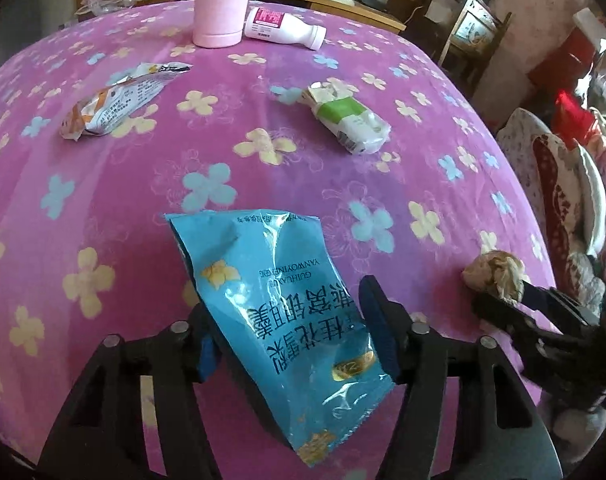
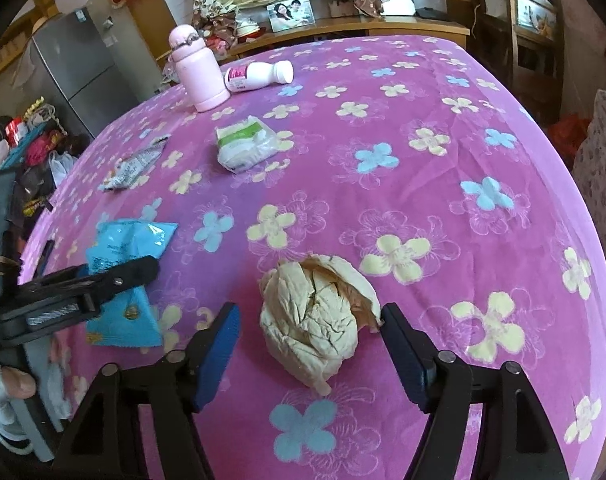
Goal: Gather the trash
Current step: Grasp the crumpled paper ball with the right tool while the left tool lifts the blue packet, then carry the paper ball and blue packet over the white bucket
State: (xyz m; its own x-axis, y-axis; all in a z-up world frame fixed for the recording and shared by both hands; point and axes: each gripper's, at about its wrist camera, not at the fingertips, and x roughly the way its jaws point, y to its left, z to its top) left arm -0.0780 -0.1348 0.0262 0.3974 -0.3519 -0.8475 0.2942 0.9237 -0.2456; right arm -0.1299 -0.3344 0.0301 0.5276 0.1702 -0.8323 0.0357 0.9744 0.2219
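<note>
A blue snack packet (image 1: 279, 292) lies on the pink flowered tablecloth (image 1: 103, 208) between the fingers of my left gripper (image 1: 285, 306). Both blue pads press against its long edges, and the foil bows up between them. In the right wrist view the same packet (image 2: 123, 320) looks crumpled under the left gripper's finger (image 2: 115, 276). A crumpled beige paper wad (image 2: 319, 320) sits between the fingers of my right gripper (image 2: 310, 308). The right pad touches the wad, while a gap remains at the left pad. The wad (image 1: 493, 272) also shows in the left wrist view.
Farther back lie an orange-and-white wrapper (image 1: 115, 100) and a green-and-white tissue pack (image 1: 349, 120). A pink flask (image 1: 219, 4) stands at the far side beside a white bottle (image 1: 283, 30) lying on its side. A cushioned chair (image 1: 563, 200) stands off the table's right edge.
</note>
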